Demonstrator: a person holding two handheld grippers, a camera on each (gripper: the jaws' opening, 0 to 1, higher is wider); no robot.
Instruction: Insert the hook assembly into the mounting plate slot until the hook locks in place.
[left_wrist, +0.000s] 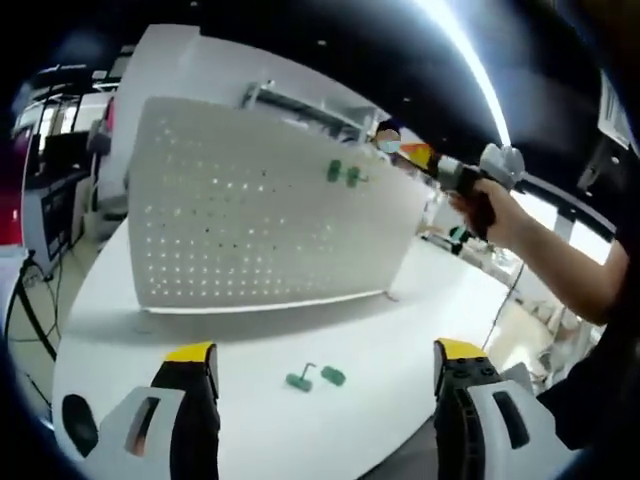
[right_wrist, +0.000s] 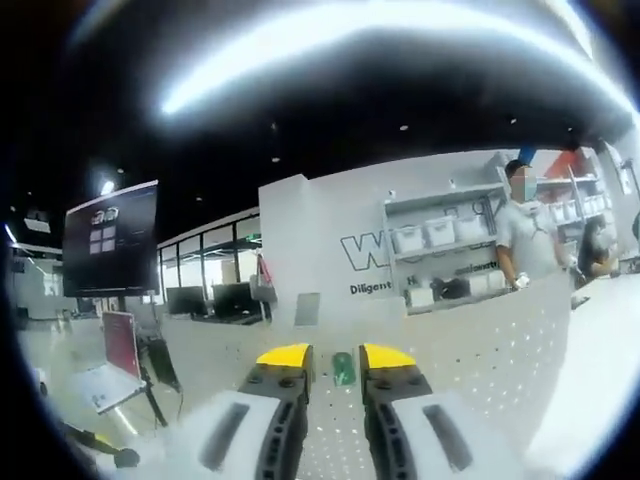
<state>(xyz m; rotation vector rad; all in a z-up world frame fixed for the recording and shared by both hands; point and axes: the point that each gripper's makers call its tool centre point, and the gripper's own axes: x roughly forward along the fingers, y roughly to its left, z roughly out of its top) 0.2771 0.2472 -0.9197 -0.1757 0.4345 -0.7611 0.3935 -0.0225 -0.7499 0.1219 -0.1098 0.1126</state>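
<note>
A white pegboard mounting plate (left_wrist: 260, 225) stands upright on the white table (left_wrist: 400, 320). A green hook assembly (left_wrist: 345, 174) sits on its upper right face. Another green hook assembly (left_wrist: 315, 377) lies flat on the table in front of the board. My left gripper (left_wrist: 325, 352) hangs wide open just above that loose hook, holding nothing. A hand holds my right gripper (left_wrist: 455, 175) near the board's upper right edge. In the right gripper view my right gripper (right_wrist: 336, 358) has its jaws close together on a small green hook part (right_wrist: 343, 368), with the mounting plate (right_wrist: 480, 340) right behind it.
The table's front edge runs just below my left jaws. A person's arm (left_wrist: 560, 270) reaches in from the right. Behind the board are shelves with bins (right_wrist: 440, 240), a standing person (right_wrist: 525, 240), a dark screen (right_wrist: 110, 240) and desks at the left.
</note>
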